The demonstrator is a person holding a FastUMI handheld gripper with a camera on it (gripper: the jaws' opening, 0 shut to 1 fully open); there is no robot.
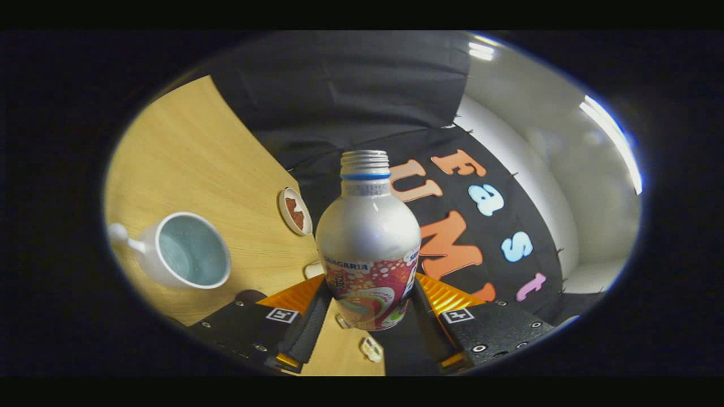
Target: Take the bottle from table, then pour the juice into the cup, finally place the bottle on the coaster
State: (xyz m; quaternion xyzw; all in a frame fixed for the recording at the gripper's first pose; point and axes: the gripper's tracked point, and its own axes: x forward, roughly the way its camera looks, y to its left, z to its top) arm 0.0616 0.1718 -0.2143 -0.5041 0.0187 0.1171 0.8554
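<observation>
A silver bottle (367,243) with a colourful label and an open threaded neck stands between my fingers, and my gripper (369,294) is shut on its lower body. The whole scene looks tilted, so the bottle is lifted off the wooden table (192,141). A white cup (186,249) with a pale blue inside and a handle sits on the table to the left of the fingers. Beyond it, just left of the bottle, lies a small round white coaster (295,211) with a reddish pattern.
The booth's black cloth wall rises behind the bottle and to its right. A pale room wall (565,169) with ceiling lights shows past the cloth on the right. A small white object (312,269) peeks out beside the left finger.
</observation>
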